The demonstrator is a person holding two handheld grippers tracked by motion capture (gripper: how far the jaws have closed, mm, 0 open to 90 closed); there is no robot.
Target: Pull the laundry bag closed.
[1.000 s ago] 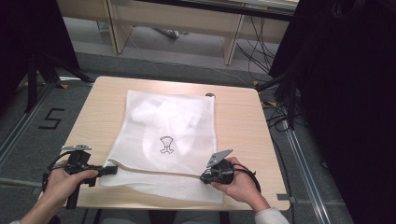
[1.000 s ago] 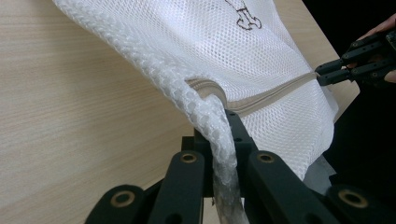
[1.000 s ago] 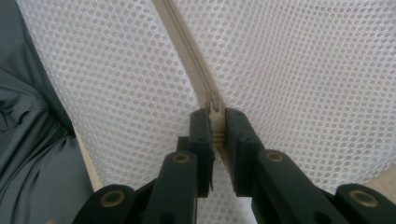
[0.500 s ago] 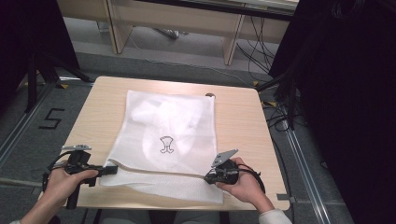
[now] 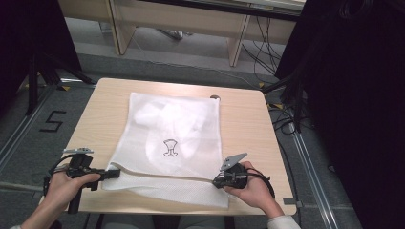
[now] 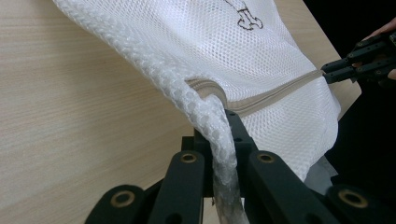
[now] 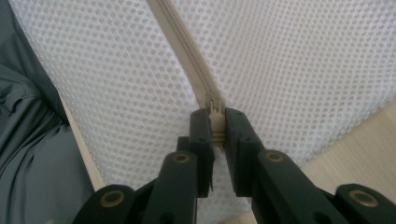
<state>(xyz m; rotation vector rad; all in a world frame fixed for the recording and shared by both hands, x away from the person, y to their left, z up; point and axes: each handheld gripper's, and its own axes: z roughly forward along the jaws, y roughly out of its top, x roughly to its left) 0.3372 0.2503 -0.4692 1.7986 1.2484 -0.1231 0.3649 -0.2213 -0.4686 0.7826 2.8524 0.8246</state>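
Floor marking [image 5: 51, 121] reads "5", left of table [image 5: 248, 124].

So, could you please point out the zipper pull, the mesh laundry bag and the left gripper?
zipper pull [image 7: 214, 108]: right gripper view, its tip above the fingers.
mesh laundry bag [image 5: 157, 117]: high view, upper panel.
left gripper [image 5: 114, 172]: high view, between fingertips.

The mesh bag [image 5: 167, 143] is white with a honeycomb weave, a small black printed figure [image 5: 169, 148] and a beige zipper [image 6: 275, 93]; the table [image 5: 243, 124] is pale wood-grain.
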